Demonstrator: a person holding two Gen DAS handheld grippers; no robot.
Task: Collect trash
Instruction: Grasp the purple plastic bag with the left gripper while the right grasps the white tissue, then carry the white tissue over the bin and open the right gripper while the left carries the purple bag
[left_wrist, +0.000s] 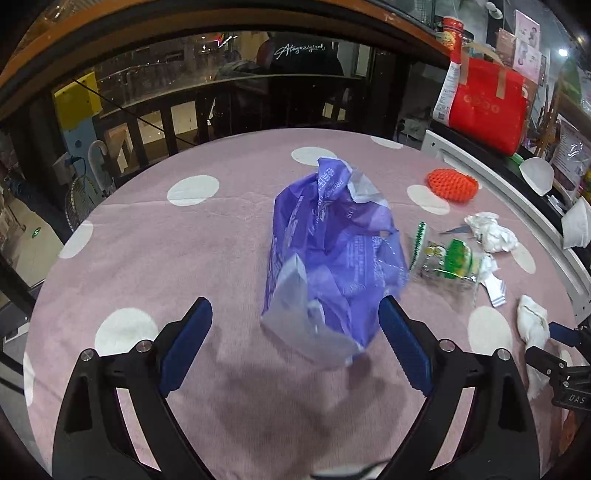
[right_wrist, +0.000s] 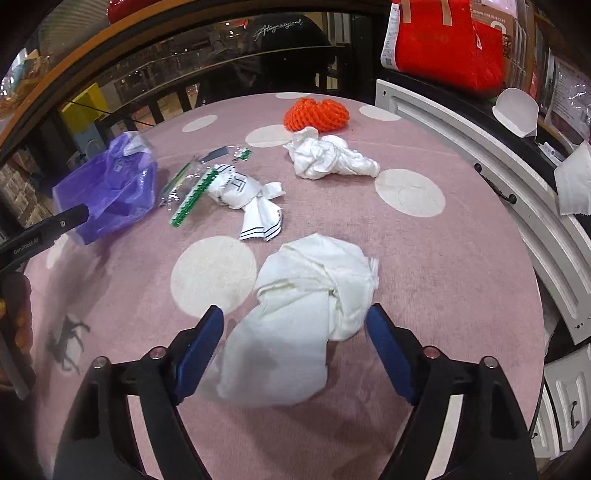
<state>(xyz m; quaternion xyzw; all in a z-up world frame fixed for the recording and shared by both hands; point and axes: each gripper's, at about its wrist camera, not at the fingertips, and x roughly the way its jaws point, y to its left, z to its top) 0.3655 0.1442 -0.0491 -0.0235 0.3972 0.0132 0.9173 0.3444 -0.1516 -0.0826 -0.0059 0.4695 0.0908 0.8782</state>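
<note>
A crumpled purple plastic bag (left_wrist: 332, 251) lies on the pink dotted tablecloth (left_wrist: 184, 258). My left gripper (left_wrist: 295, 317) is open, its blue pads on either side of the bag's near end. My right gripper (right_wrist: 295, 325) is open around a crumpled white tissue (right_wrist: 306, 306), which lies between its pads. The purple bag (right_wrist: 110, 188) also shows at the left of the right wrist view. Other trash: a clear wrapper with green print (left_wrist: 443, 258), a white printed wrapper (right_wrist: 243, 192), another tissue wad (right_wrist: 328, 158) and an orange foam net (right_wrist: 316, 114).
The round table's cloth (right_wrist: 443, 277) ends at a white cabinet (right_wrist: 517, 206) on the right. A red bag (left_wrist: 487, 103) stands on the shelf behind. A dark railing and glass (left_wrist: 184, 122) lie beyond the far edge. The left gripper's finger (right_wrist: 48, 229) shows at the left.
</note>
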